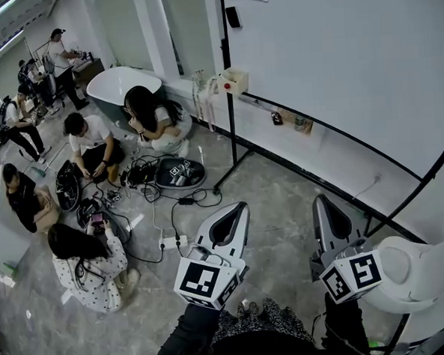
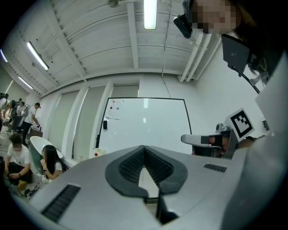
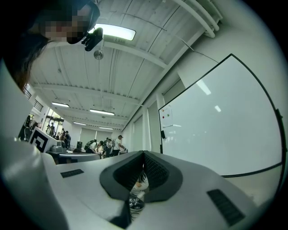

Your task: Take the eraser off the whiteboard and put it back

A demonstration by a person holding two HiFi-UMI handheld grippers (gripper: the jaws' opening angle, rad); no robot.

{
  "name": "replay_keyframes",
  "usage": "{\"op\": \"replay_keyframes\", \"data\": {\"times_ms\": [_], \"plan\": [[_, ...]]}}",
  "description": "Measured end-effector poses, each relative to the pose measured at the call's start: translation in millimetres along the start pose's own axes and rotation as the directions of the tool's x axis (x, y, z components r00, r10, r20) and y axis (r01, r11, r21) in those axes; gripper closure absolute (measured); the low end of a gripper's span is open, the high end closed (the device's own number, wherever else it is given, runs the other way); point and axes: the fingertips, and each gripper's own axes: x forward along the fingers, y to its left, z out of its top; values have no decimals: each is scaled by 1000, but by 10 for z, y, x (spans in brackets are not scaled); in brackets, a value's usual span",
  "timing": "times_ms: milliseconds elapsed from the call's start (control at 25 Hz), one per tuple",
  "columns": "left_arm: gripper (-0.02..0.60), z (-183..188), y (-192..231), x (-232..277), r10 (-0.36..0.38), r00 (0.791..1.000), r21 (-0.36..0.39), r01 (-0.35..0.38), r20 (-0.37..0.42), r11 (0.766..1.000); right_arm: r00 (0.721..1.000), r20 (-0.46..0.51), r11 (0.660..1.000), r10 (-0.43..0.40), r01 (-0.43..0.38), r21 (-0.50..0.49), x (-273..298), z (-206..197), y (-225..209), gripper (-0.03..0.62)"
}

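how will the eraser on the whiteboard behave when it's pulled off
The eraser clings to the upright whiteboard with nothing under it, so it is probably magnetic and should resist a little, then snap free. It looks small and blocky, so likely light, stiff and not apt to roll.

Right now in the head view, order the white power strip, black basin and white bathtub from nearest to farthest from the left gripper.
1. White power strip, on the floor just left of the left gripper.
2. Black basin, farther up the floor, among the seated people.
3. White bathtub, far back at upper left.
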Motion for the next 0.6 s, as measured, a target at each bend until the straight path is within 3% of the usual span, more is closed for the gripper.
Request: {"op": "replay_keyframes", "data": {"times_ms": [600], "plan": [[580, -67, 651, 870, 74, 997, 44, -74, 2, 996, 993, -34, 993, 114, -114, 7, 1233, -352, -420, 586]]}}
